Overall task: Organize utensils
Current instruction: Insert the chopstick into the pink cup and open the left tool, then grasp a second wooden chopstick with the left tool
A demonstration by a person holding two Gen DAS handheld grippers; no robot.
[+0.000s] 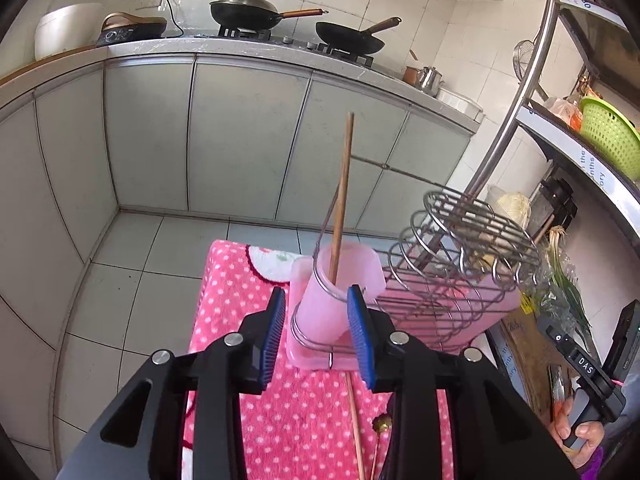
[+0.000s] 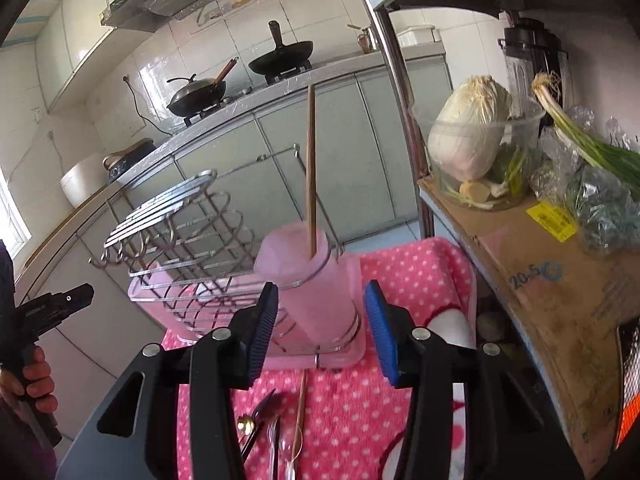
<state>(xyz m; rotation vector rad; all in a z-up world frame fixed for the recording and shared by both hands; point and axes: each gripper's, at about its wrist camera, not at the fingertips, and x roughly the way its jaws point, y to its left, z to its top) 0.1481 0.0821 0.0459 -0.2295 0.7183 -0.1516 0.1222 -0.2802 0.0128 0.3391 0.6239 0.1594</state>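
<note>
The wire rack (image 2: 188,248) crowds the pink cup (image 2: 316,280); its other side seems free.

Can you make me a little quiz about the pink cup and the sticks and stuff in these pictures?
1. True or false: a chopstick stands upright in the pink cup.
2. Which colour are the pads of the right gripper? A) green B) blue C) yellow
3. Fill in: the second chopstick lies flat on the pink dotted ____.

Key
1. True. It sticks up out of the cup, which sits in a ring of the wire rack.
2. B. The left gripper has blue pads too, and both grippers are open and empty.
3. Towel. A spoon lies beside it.
</note>
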